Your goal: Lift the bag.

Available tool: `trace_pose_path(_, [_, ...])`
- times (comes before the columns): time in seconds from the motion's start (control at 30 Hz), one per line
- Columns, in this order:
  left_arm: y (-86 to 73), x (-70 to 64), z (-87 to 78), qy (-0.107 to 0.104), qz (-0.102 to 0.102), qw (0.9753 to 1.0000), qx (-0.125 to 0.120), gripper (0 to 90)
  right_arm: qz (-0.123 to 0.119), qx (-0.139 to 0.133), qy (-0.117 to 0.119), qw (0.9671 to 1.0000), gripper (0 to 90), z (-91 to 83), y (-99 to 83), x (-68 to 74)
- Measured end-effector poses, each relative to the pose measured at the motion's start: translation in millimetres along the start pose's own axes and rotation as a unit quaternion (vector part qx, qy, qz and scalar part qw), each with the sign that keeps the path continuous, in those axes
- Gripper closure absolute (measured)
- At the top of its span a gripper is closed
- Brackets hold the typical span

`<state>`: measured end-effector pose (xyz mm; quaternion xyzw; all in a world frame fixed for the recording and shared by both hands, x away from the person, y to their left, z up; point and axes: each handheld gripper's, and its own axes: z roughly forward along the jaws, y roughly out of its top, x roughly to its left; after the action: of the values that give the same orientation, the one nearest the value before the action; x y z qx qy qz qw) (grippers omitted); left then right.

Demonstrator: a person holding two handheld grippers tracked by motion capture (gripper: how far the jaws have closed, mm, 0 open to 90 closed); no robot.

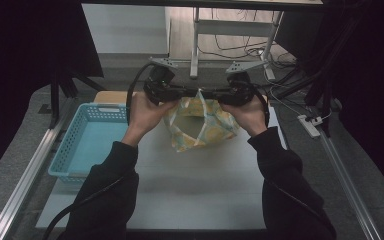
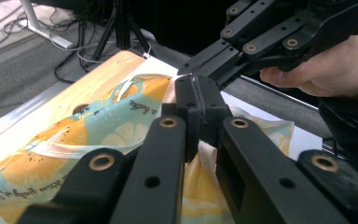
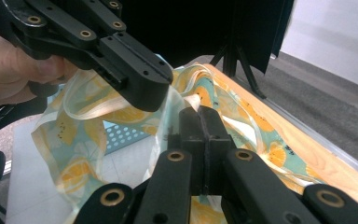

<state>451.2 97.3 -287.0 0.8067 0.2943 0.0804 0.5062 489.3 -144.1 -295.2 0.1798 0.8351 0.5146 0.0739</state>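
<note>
Both grippers pinching the lemon-print bag (image 1: 200, 125) near the tabletop's (image 1: 195, 190) far edge. Left gripper (image 1: 192, 91) jaws pressed together on the bag's cream rim, right gripper (image 1: 203, 92) jaws clamping the rim right alongside, tips nearly meeting. Bag standing open beneath. Blue basket (image 1: 87, 142) sitting by the left edge.

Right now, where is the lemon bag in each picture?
High view: the lemon bag hangs mid-table, between both hands, right of the blue basket.
Left gripper view: it spreads left and below the shut jaws.
Right gripper view: it drapes behind the shut jaws.
Shared landmark: the table's wooden edge.
</note>
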Motion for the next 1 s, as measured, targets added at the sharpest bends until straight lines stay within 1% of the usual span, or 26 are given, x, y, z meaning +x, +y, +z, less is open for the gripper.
trace_pose_path(0.2, [17.2, -4.6, -5.8, 0.0, 0.008, 0.9999, -0.013, 90.0, -0.005, -0.009, -0.003, 0.9999, 90.0, -10.2, 14.9, 2.0])
trace_pose_path(0.27, [22.9, -6.1, -7.9, 0.004, 0.013, 0.9998, -0.015, 90.0, -0.009, -0.012, -0.006, 0.9999, 90.0, -13.9, 20.2, 3.1])
trace_pose_path(0.53, [41.2, -11.5, -17.1, 0.013, 0.025, 0.9991, -0.032, 90.0, -0.018, -0.027, -0.015, 0.9994, 90.0, -27.7, 37.9, 6.9])
trace_pose_path(0.83, [54.8, -13.6, -28.0, 0.018, 0.03, 0.9981, -0.051, 90.0, -0.029, -0.037, -0.027, 0.9986, 90.0, -34.9, 55.8, 10.8])
trace_pose_path(1.0, [57.3, -12.3, -33.0, 0.021, 0.03, 0.9974, -0.061, 90.0, -0.035, -0.04, -0.033, 0.998, 90.0, -35.9, 64.5, 14.1])
